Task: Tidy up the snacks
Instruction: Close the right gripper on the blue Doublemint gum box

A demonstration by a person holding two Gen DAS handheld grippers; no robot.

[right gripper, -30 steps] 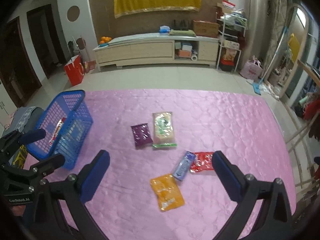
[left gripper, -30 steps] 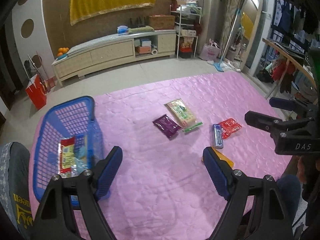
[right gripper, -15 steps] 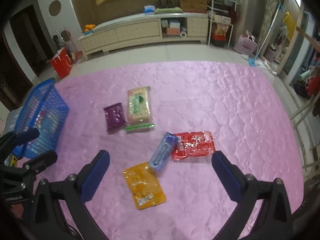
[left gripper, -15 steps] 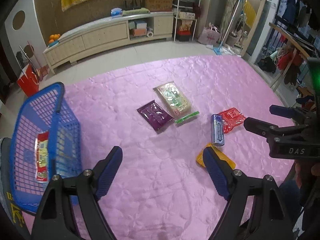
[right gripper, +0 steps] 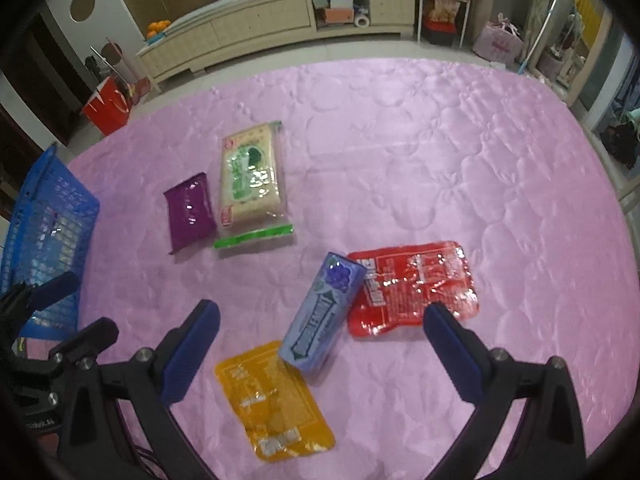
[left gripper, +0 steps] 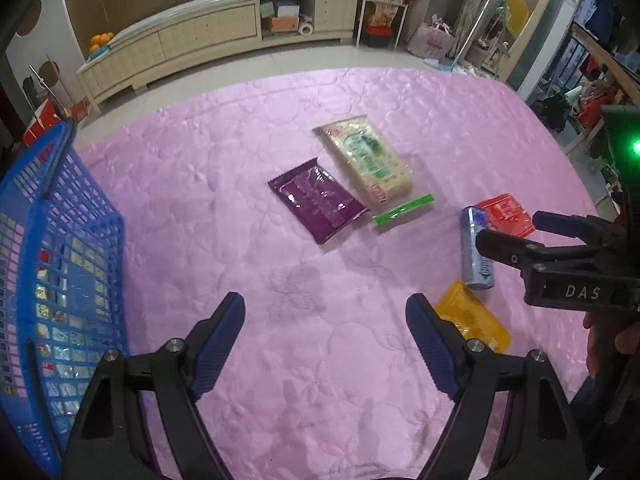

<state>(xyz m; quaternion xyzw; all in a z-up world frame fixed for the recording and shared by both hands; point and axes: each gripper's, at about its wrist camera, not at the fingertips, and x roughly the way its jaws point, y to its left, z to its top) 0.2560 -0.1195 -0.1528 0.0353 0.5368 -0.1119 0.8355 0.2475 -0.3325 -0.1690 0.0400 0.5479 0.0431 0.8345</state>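
Broadly, everything sits on a pink quilted mattress (right gripper: pixel 440 152), and the blue box (right gripper: pixel 322 312) near its front edge serves as the landmark. Left of the blue box, at the mattress edge, stands the blue basket (left gripper: pixel 60 264), with some packets already visible through its mesh. Beyond the blue box and to its left lies the cream-and-green pack (right gripper: pixel 252 176), with the purple packet (right gripper: pixel 190 212) just beside it and a thin green strip (right gripper: pixel 254 237) at their near ends. Touching the blue box on its right is the red packet (right gripper: pixel 412 288), partly under it; the orange packet (right gripper: pixel 274 400) touches its near end.

Both tools are empty: the right gripper (right gripper: pixel 320 348) hangs with its fingers spread wide either side of the blue box, and the left gripper (left gripper: pixel 326 344) is equally released over bare quilt.

Likely risk: closing on the blue box could pinch or drag the red and orange packets along, since all three touch, and glossy film may slip.

Only the left view shows the basket's contents; only the right view shows the overlaps around the blue box clearly.
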